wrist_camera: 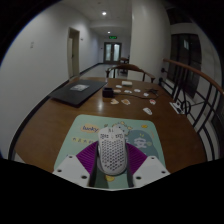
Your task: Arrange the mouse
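Mouse (112,150): a white shell full of holes, sitting on the pastel mouse pad (85,135) at the near end of the wooden table (60,115), between your gripper (111,170) fingers. You have them spread apart, purple pads (86,158) flanking its sides at 9 and 3 o'clock; contact is too close to call. It looks light, rigid and smooth, so it may slip. Grip the flat side walls, not the curved top. A laptop (77,92) and scattered cards (130,92) lie toward 12 o'clock.
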`<state>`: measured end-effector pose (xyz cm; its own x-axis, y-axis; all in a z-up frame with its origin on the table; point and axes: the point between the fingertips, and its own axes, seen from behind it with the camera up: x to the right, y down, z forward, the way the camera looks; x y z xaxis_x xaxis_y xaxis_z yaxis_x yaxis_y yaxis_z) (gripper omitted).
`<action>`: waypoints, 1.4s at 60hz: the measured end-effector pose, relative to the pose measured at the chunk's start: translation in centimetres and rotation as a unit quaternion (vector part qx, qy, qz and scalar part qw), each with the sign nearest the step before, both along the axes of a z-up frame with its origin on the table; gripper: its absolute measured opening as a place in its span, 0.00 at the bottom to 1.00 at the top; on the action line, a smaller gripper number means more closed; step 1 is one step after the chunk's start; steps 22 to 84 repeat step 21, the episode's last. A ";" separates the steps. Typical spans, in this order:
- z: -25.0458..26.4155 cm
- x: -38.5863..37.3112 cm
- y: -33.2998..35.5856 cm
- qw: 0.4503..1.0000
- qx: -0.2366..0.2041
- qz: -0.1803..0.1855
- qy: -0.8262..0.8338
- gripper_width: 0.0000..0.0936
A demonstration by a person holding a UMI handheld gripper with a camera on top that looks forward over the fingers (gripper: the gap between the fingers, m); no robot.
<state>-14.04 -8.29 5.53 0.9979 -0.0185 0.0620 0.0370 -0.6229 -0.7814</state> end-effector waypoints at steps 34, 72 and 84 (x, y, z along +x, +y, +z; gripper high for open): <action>4.4 2.5 -8.3 0.994 -0.016 0.107 -0.002 0.88; 4.4 2.5 -8.3 0.994 -0.016 0.107 -0.002 0.88; 4.4 2.5 -8.3 0.994 -0.016 0.107 -0.002 0.88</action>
